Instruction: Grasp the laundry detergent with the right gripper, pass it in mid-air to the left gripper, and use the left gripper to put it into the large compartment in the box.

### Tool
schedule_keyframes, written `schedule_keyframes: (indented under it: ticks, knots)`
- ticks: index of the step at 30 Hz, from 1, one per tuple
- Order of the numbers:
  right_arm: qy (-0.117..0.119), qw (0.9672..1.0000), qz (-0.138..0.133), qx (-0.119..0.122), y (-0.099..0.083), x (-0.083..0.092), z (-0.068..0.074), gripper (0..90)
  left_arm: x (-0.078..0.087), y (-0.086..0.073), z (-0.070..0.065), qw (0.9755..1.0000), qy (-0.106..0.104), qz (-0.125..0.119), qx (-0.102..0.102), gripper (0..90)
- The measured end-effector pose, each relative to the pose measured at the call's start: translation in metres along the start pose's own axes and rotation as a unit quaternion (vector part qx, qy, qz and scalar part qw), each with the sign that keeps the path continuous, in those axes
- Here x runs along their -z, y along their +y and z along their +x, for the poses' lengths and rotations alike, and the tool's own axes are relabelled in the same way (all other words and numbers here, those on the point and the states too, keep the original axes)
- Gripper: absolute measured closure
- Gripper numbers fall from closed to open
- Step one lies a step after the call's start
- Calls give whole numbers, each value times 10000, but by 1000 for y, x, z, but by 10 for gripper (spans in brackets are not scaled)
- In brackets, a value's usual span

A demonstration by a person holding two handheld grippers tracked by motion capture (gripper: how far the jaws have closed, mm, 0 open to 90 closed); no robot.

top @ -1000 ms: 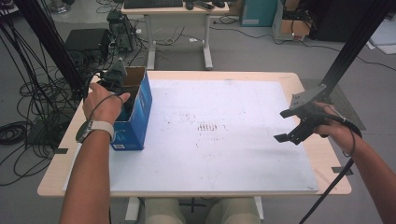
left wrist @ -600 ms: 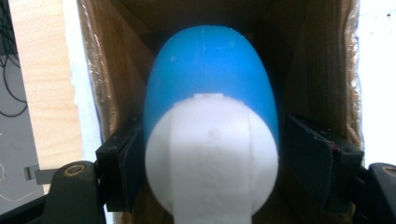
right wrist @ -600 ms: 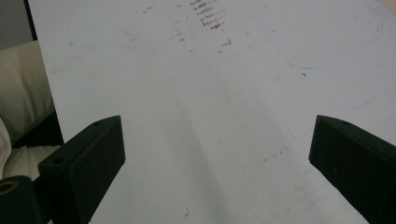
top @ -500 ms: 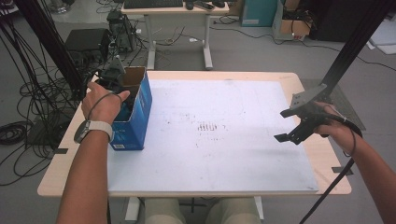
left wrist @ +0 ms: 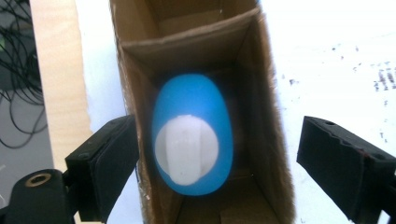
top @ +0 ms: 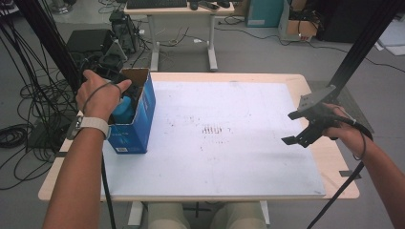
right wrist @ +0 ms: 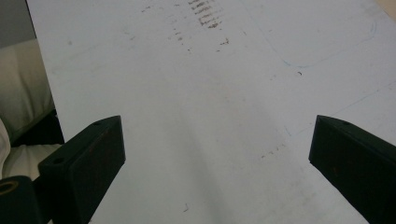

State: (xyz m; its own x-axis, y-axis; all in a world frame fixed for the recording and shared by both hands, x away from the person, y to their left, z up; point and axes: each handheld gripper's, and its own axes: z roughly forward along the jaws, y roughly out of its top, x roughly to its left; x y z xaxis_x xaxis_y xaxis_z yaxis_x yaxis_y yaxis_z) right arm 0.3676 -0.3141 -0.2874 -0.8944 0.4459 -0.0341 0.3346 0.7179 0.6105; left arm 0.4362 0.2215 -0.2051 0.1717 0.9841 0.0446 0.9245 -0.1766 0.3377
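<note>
Inside cardboard box [left wrist: 261, 93], smooth blue egg [left wrist: 192, 135]

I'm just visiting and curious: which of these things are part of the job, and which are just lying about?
Part of the job:
- blue egg-shaped object
- open blue cardboard box
- left hand-held gripper, jaws just opened above the object

Just lying about:
- desk behind
- cables on the floor
- right hand-held gripper, idle and open

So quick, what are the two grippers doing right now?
Left gripper: open, fingers just spread, blue bottle loose in the box below.
Right gripper: open, holding nothing.
</note>
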Motion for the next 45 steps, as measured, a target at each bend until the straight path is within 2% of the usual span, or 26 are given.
schedule_keyframes:
  ticks: [4, 10, 11, 12, 13, 17, 19, 20, 21, 24, 27, 31, 32, 36, 39, 40, 43, 45]
  knots:
    - [-14, 10000, 6, -63, 0, 3, 1, 37, 18, 4, -4, 9998, -25, -136, -150, 108]
    - [-35, 10000, 28, 19, 2, 6, 1, 37, 44, 9, -13, 9985, -100, -261, -480, 96]
    - [-28, 10000, -29, -88, 2, 5, 2, 37, 48, 9, -14, 9981, -124, -257, -547, 91]
    - [-24, 10000, 21, -85, 2, 6, 2, 37, 51, 10, -16, 9980, -122, -284, -545, 76]
    - [-31, 10000, 54, 22, 2, 7, 1, 37, 56, 10, -17, 9974, -99, -288, -647, 65]
    - [-35, 10000, 42, -16, 2, 7, 0, 37, 68, 10, -21, 9961, -159, -405, -762, 65]
    - [-35, 10000, 30, -47, 2, 7, 1, 37, 73, 10, -24, 9954, -125, -431, -844, 66]
    - [-24, 9998, -31, -171, 3, 7, 3, 37, 77, 10, -25, 9947, -134, -457, -908, 65]
    - [-33, 10000, 12, 12, 2, 8, 0, 37, 79, 10, -26, 9945, -150, -475, -924, 66]
    - [-37, 10000, 34, 29, 3, 9, 1, 37, 87, 10, -30, 9928, -156, -521, -1069, 68]
    - [-28, 10000, 13, 24, 4, 9, 1, 37, 93, 9, -36, 9901, -333, -506, -1266, 67]
    - [6, 10000, 9, 7, 4, 8, 2, 37, 100, 7, -42, 9856, -460, -474, -1558, 66]
    - [4, 10000, 8, 3, 4, 8, 2, 37, 102, 6, -44, 9838, -483, -439, -1672, 66]
    - [20, 10000, 24, 15, 5, 10, 2, 37, 102, 4, -50, 9801, -652, -416, -1826, 66]
    - [24, 10000, 33, 10, 6, 11, 3, 37, 101, 1, -54, 9758, -708, -381, -2034, 66]
    - [21, 10000, -5, -6, 5, 11, 3, 37, 101, -1, -56, 9721, -728, -376, -2198, 66]
    - [16, 10000, 36, -15, 6, 13, 3, 37, 100, -6, -61, 9660, -894, -385, -2394, 71]
    - [21, 10000, 36, -19, 5, 14, 2, 37, 100, -9, -65, 9608, -935, -309, -2592, 71]
